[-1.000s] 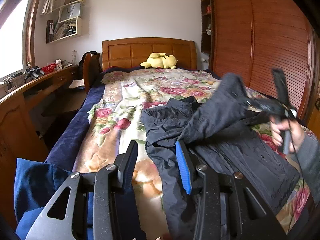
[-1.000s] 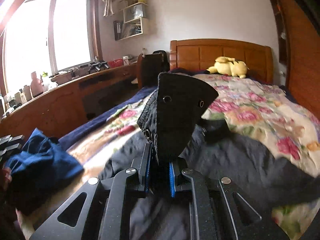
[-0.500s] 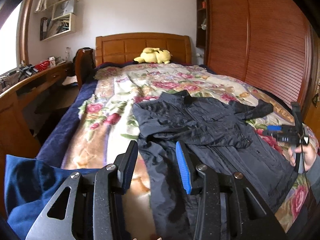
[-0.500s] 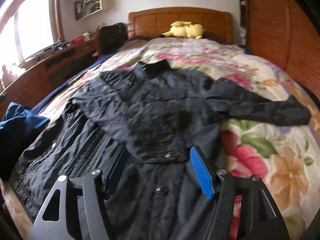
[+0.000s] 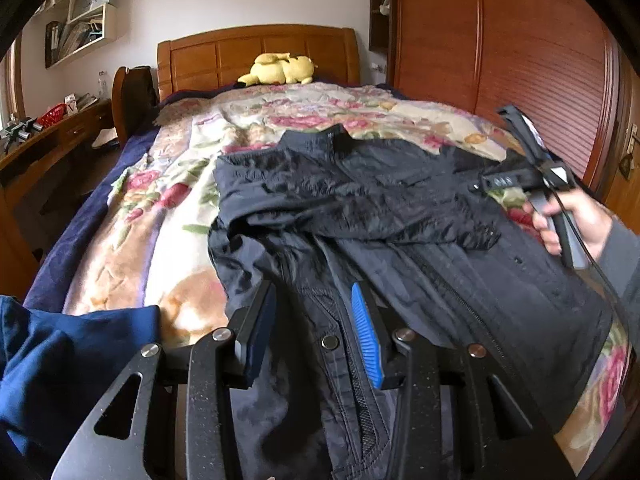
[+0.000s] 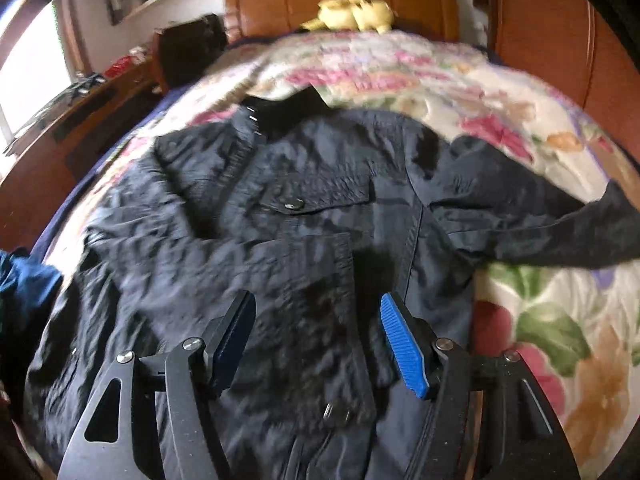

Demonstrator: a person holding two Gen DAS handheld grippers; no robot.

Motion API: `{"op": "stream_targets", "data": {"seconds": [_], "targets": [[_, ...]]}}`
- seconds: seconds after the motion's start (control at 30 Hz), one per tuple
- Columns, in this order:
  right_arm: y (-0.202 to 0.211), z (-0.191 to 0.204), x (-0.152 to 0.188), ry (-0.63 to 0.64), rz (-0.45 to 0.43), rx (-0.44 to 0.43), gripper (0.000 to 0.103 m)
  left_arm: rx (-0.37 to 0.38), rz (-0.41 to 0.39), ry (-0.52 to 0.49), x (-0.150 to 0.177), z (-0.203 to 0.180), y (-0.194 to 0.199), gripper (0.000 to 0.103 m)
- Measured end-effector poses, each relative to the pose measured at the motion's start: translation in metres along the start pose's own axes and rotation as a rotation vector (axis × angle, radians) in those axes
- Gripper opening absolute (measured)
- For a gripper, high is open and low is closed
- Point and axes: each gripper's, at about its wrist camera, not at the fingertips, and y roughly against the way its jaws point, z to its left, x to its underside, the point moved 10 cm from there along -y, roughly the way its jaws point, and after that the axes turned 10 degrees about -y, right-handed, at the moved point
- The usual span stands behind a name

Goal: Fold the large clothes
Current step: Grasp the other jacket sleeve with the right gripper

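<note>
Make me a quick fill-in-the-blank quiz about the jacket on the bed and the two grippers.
1. The dark jacket lies on a ____ patterned bedspread.
2. The yellow plush toy sits by the wooden ____.
3. The right gripper has its jaws ____, holding nothing.
4. The heap beside the left gripper is ____ cloth.

Missing words: floral; headboard; open; blue

one black jacket lies on the floral blanket; one yellow plush toy at its far end; one blue garment beside its near corner. two grippers above the blanket.
</note>
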Motion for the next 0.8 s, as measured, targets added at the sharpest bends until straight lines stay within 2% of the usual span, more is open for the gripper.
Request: {"op": "stream_targets", "data": {"seconds": [0.1,0.3,0.5,0.6,0.67,0.73,0.8], "targets": [[-0.016,-0.007,-0.008,-0.042,0.025,0.009,0.067,0.000,0.015,0.008,0.005,0.001,-0.008,0.041],[-0.060,-0.006,-0.037,-0.101,0.057,-0.040,0.067,0.008,0.089,-0.020,0.023,-0.008,-0.029,0.041],[-0.077,0.004,-0.033,-0.078,0.069,-0.068,0.067,0.009,0.167,-0.058,0.043,-0.020,-0.052,0.041],[-0.079,0.011,-0.031,-0.045,0.072,-0.081,0.056,0.026,0.201,-0.073,0.052,-0.026,-0.063,0.041],[-0.076,0.016,-0.030,-0.009,0.064,-0.083,0.035,0.034,0.221,-0.074,0.057,-0.028,-0.068,0.041],[-0.067,0.026,-0.032,0.030,0.040,-0.116,0.020,0.046,0.229,-0.060,0.061,-0.028,-0.070,0.041],[-0.056,0.033,-0.034,0.061,0.004,-0.121,0.016,0.058,0.230,-0.048,0.063,-0.029,-0.071,0.041]]}}
